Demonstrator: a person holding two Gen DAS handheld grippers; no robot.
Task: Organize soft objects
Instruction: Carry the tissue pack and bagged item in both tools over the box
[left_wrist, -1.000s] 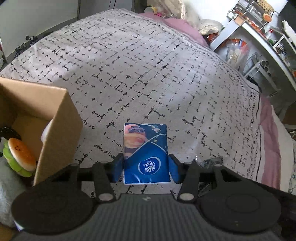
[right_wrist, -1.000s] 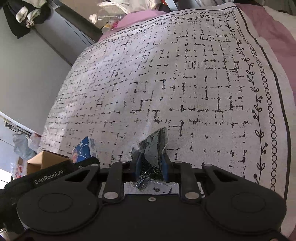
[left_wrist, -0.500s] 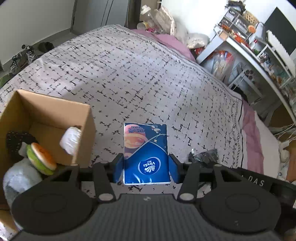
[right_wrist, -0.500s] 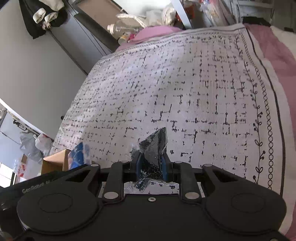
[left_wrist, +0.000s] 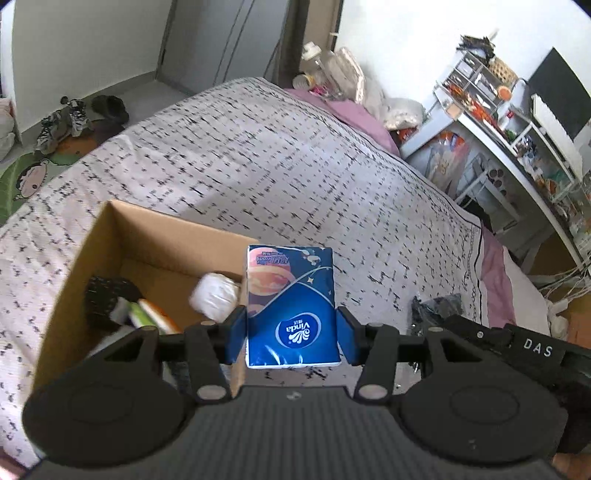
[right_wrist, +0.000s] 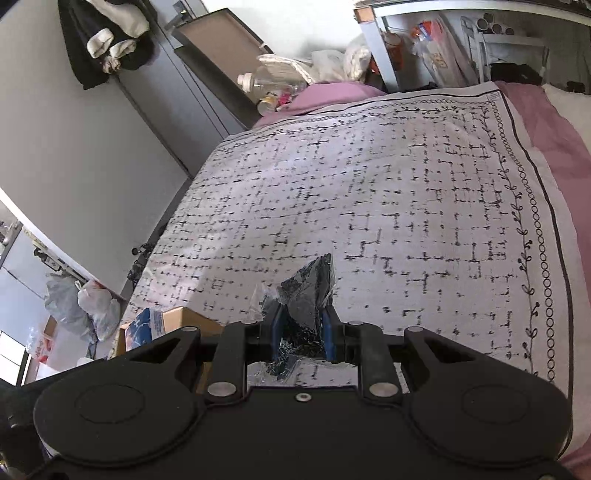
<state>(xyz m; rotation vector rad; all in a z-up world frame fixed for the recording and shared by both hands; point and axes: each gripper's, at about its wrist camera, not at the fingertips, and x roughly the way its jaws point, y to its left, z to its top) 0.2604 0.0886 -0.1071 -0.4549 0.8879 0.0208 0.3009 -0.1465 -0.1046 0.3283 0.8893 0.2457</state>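
Blue tissue pack (left_wrist: 291, 306) clamped above cardboard box (left_wrist: 110, 236).

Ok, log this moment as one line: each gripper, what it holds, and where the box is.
left gripper: shut on tissue pack | right gripper: shut on dark plastic-wrapped item | cardboard box: open on bed, part-filled
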